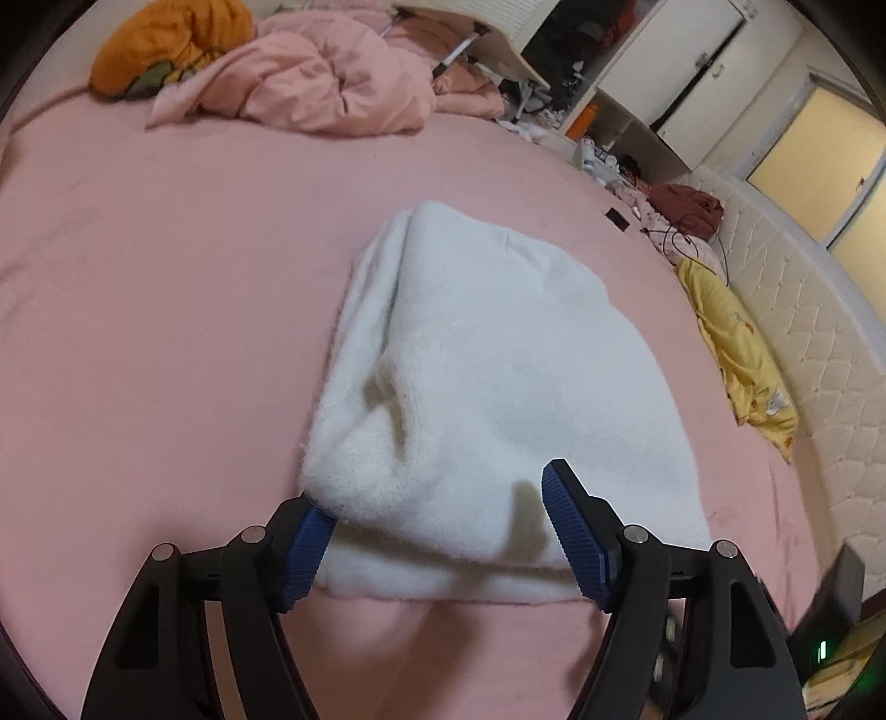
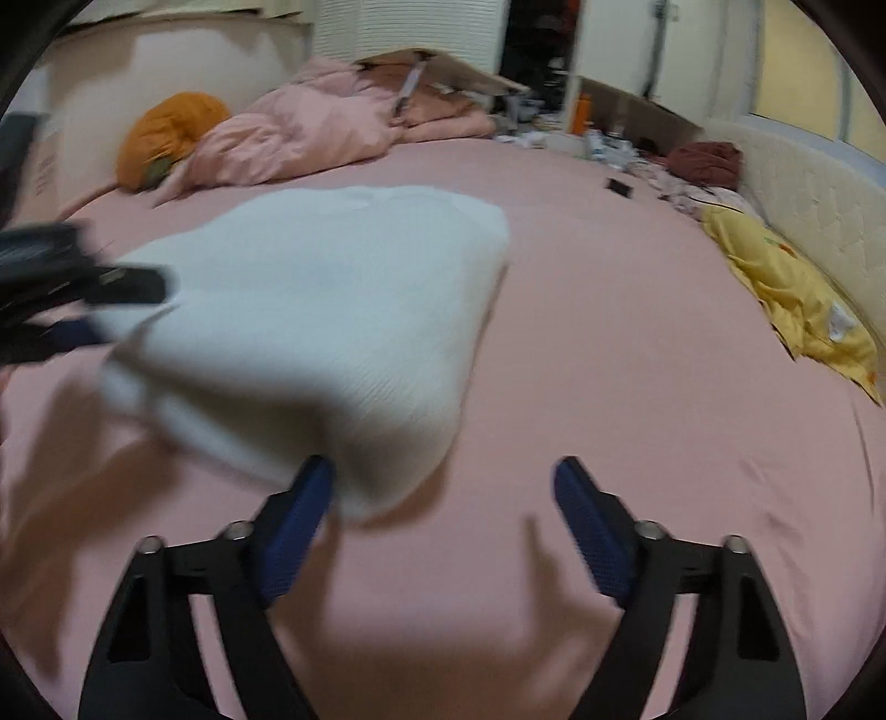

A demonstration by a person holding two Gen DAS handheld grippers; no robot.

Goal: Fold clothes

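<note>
- A folded white garment [image 1: 470,376] lies flat on a pink bed [image 1: 166,277], about mid-bed and close in front of both cameras.
- In the left wrist view the garment reaches from the near edge up toward the centre, with a soft crease on its near left part and a second layer showing along its near edge.
- The left hand-held gripper [image 1: 443,531] hovers over the garment's near edge with its jaws apart. The left blue pad [image 1: 304,554] sits at the near left corner of the cloth, and the right pad [image 1: 576,531] stands over the near right part; neither pad presses the cloth between them.
- The right hand-held gripper [image 2: 446,526] is also spread wide, over bare sheet just right of the garment [image 2: 321,321]. Its left pad [image 2: 299,526] is at the garment's near right corner; whether it touches cannot be told through the blur. Nothing lies between its pads but the sheet.
- In the right wrist view the left hand-held gripper [image 2: 83,310] shows at the left edge, blurred, at the garment's left side.
- At the far side of the bed lies a crumpled pink duvet [image 1: 310,83] with an orange cushion [image 1: 166,44] to its left.
- A yellow cloth [image 1: 736,354] lies along the right edge of the bed, against a quilted white headboard [image 1: 819,354].
- A dark red heap [image 2: 703,160] lies at the far right, and a small dark phone [image 2: 620,188] rests on the sheet near it.
</note>
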